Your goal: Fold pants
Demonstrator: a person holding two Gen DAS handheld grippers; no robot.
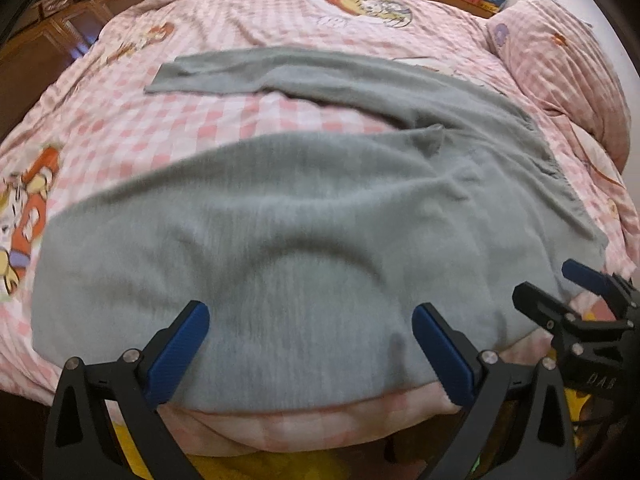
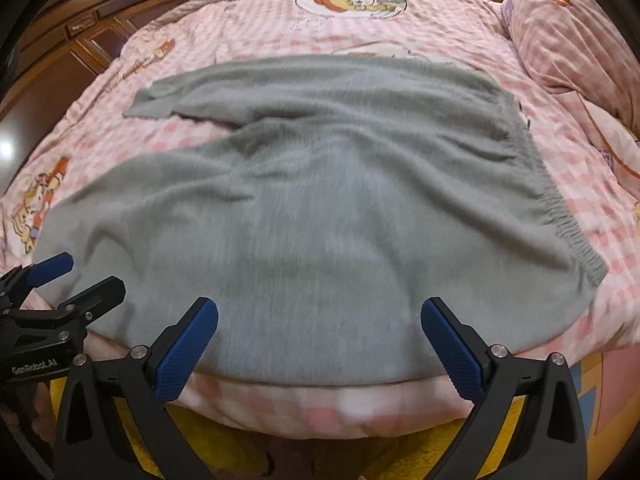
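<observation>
While the soft grey knit pants [image 1: 304,208] are lying spread across the pink-and-white checked bed cover with cartoon prints [image 1: 248,12], both grippers are hovering at the near edge of the bed. The pants are stretching from their gathered elastic waistband [image 2: 560,208] on the right side toward the leg ends on the left; one leg is reaching the near edge, and the other leg [image 1: 208,74] is lying farther back, angled away, with a wedge of checked cover showing between the two. The fabric is rippling in shallow wrinkles near the crotch.

The left gripper [image 1: 310,344], black-framed with blue textured pads, is standing with its jaws spread wide above the near hem of the pants, gripping nothing. The right gripper [image 2: 320,340], built the same way, is also gaping wide over the near edge of the grey cloth, holding nothing; in the left wrist view it [image 1: 560,288] is showing at the far right, just beside the pants' near corner.

A pink checked pillow [image 2: 568,20] is resting at the right of the bed, and dark brown wooden furniture [image 2: 92,12] is standing beyond the left side.
</observation>
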